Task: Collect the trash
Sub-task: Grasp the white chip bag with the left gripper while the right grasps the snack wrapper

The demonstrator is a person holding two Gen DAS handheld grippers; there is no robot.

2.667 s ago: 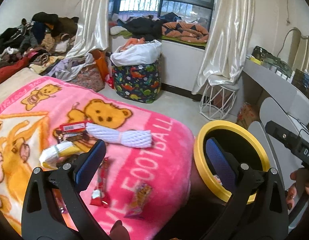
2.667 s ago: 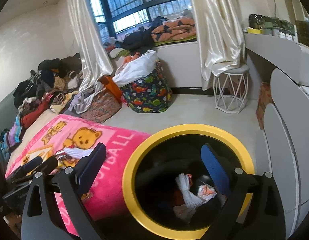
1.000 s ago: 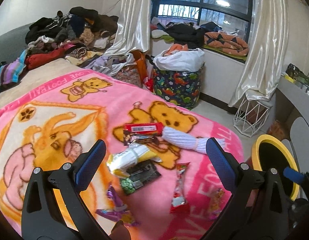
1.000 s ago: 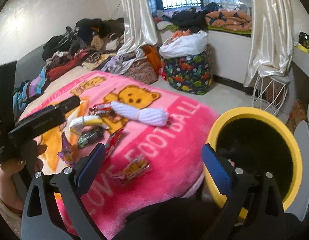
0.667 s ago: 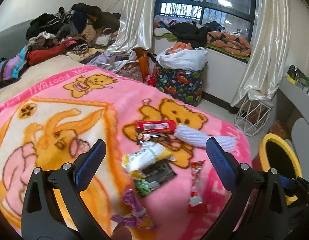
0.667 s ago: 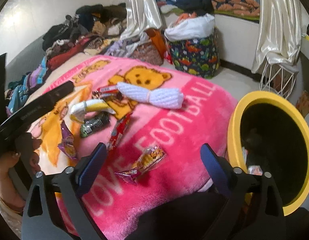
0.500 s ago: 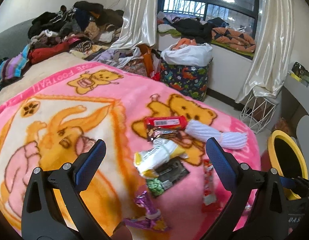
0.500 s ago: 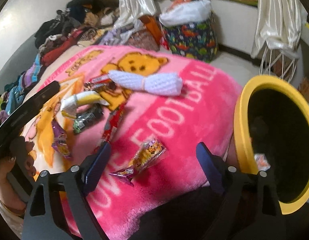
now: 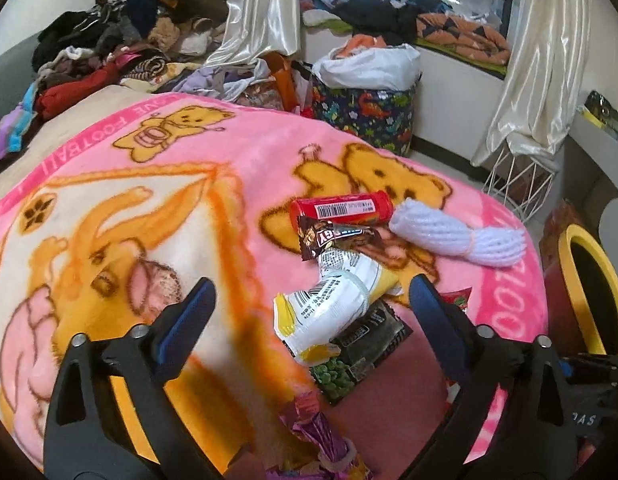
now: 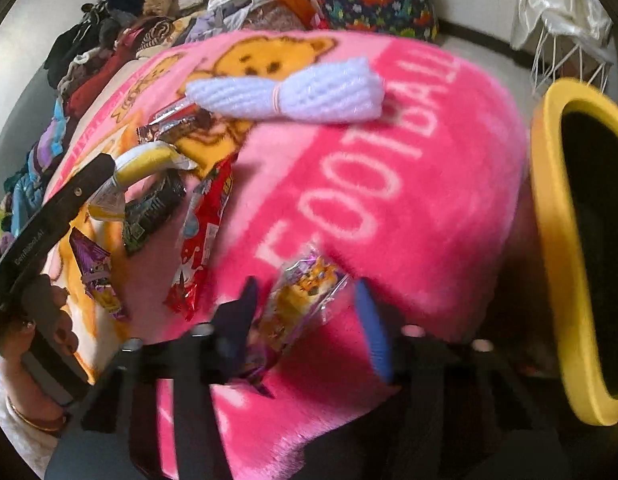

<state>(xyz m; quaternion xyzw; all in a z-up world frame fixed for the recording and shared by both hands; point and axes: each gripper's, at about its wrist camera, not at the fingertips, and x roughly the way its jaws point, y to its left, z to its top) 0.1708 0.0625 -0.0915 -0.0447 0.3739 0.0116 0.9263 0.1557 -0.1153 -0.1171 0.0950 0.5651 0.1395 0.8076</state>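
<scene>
Trash: wrappers lie loose on the pink blanket (image 10: 409,168), all to the left of the yellow bin (image 10: 557,264), which stands at the blanket's edge — probably so that each drop is short.
Right gripper (image 10: 309,316): open, jaws on both sides of the orange snack packet (image 10: 299,296), the wrapper nearest the bin; not yet clenched.
Left gripper (image 9: 309,312): open and empty, above the white-yellow packet (image 9: 329,300), further from the bin — likely its next pick.
White yarn bundle (image 10: 285,90): beyond the wrappers; maybe not trash.

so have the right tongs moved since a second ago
Yes. The right tongs have dropped toward the pink blanket, away from the yellow bin, and now straddle the orange snack wrapper.
</scene>
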